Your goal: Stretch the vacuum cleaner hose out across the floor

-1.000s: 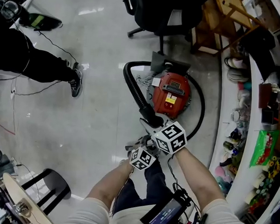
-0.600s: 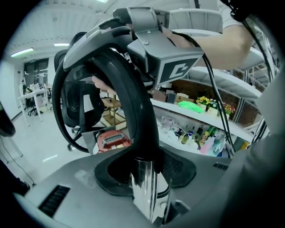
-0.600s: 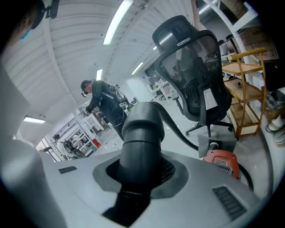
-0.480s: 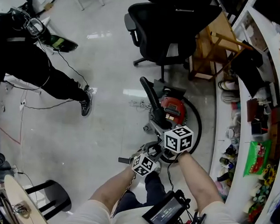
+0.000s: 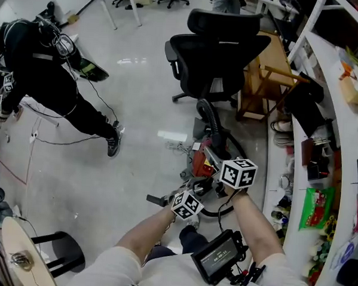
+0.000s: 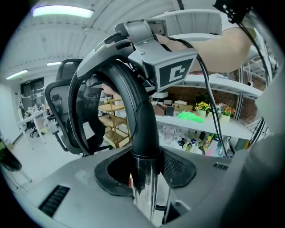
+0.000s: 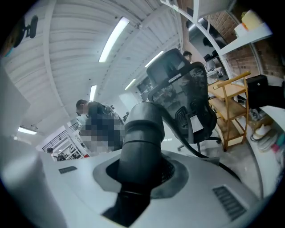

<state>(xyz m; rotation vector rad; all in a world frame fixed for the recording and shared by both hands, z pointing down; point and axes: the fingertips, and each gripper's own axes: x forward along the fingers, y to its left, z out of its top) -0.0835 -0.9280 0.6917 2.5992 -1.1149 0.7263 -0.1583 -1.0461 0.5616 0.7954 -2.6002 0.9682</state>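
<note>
The red vacuum cleaner (image 5: 199, 164) sits on the floor just beyond my hands. Its black ribbed hose (image 5: 209, 118) rises from there in an arc, lifted off the floor. My left gripper (image 5: 192, 188) is shut on the shiny metal tube (image 6: 144, 187) where it meets the hose's curved black handle (image 6: 139, 111). My right gripper (image 5: 218, 172) holds the same end higher up, shut on the thick black cuff (image 7: 141, 142) of the hose. In the right gripper view the ribbed hose (image 7: 178, 133) curves away past the chair. The hose's far end is hidden behind my hands.
A black office chair (image 5: 217, 49) stands beyond the vacuum, with a wooden rack (image 5: 263, 84) to its right. A white shelved counter (image 5: 322, 153) with small items lines the right side. A person in black (image 5: 45, 78) stands at the left, with cables (image 5: 65, 140) trailing on the floor.
Both grippers have risen together with the hose end in them. The hose, which curved low beside the vacuum, now stands up in an arc. The head view has tilted up.
</note>
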